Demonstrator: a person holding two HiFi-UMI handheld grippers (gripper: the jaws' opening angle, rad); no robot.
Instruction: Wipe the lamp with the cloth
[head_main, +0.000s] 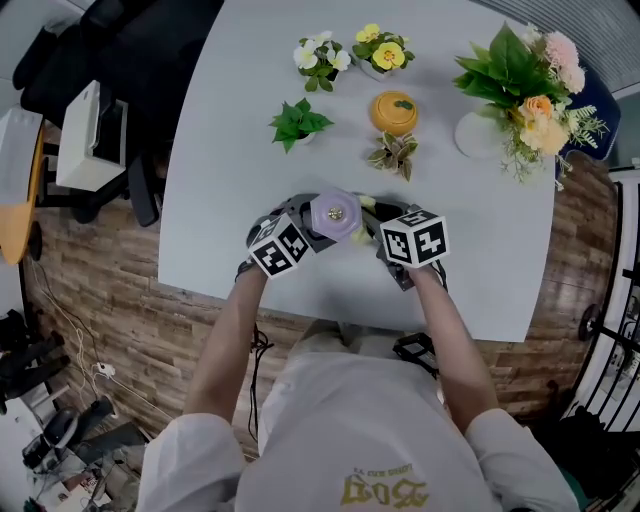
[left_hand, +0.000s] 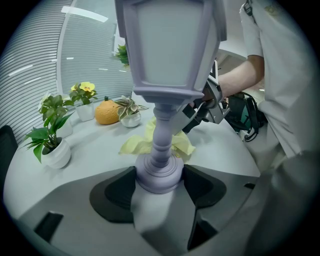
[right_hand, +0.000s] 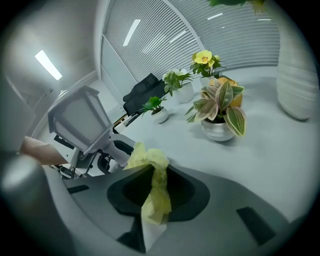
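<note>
Lamp (left_hand: 167, 60) clamped in left claw (left_hand: 159, 180), cloth (right_hand: 150, 160) — yellow — in right claw (right_hand: 156, 192)

The lamp (left_hand: 167, 75) is pale lavender all over, shade and turned stem alike. The cloth (right_hand: 152, 165) is soft lemon yellow. The left gripper (left_hand: 159, 182) and right gripper (right_hand: 155, 192) are grey with black jaws, each with a cube (head_main: 280, 246) of black-and-white square markers. The table (head_main: 240, 110) is pale grey-white. On its far side are an orange gourd-shaped ornament (head_main: 393, 112), a plant (right_hand: 222, 107) with green, cream and pink striped leaves, and a pink-and-peach bouquet (head_main: 535, 85). The floor (head_main: 110, 310) is brown and plank-patterned.
</note>
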